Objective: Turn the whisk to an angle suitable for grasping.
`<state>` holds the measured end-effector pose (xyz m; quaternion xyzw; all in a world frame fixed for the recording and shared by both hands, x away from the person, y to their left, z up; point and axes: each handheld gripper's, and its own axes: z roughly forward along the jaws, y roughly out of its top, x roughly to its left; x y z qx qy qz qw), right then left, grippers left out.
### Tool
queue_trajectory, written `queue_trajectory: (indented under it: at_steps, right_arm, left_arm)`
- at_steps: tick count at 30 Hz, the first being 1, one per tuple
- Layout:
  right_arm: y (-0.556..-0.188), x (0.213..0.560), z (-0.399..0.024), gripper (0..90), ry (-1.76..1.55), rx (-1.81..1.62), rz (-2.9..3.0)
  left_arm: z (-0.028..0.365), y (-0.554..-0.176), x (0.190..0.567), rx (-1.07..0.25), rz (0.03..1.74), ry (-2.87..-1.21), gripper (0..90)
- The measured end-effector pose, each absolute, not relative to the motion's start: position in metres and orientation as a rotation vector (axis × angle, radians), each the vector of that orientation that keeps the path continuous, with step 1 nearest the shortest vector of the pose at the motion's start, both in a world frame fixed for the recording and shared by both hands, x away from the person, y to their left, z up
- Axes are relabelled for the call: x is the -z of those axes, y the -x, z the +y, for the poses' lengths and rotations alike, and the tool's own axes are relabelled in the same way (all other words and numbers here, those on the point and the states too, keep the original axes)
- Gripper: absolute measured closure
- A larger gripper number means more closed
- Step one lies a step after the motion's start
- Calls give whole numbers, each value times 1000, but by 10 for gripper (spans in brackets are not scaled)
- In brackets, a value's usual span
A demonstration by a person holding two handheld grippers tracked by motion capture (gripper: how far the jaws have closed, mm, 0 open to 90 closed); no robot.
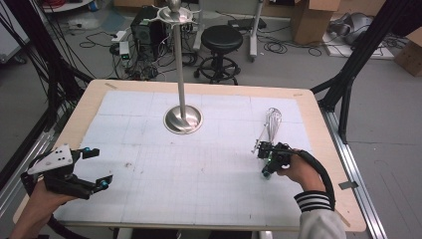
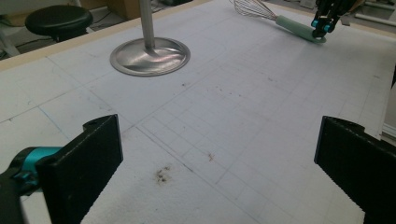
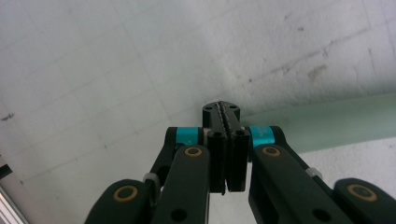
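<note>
Right gripper (image 3: 223, 112) jaws closed, empty, touching whisk (image 1: 271, 125) handle; left gripper (image 1: 94, 168) open; no legible writing

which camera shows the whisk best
The high view: the whole whisk, wires and handle, lies by the right tongs. The left gripper view cuts off its wires; the right gripper view shows just handle.

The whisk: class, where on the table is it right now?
In the high view the whisk lies at the table's right, right of the metal stand, its handle end beside the shut right gripper.
</note>
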<state>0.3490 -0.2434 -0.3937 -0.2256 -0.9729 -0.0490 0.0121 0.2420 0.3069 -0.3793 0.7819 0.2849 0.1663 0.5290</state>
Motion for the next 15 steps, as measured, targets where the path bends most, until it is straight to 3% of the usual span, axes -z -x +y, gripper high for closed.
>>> queue_trajectory:
  at_steps: [15]
  right_arm:
    - [-342, 392, -272, 898, 759, 120, -3021]
  left_arm:
    - [307, -242, 380, -396, 681, -1869, 17]
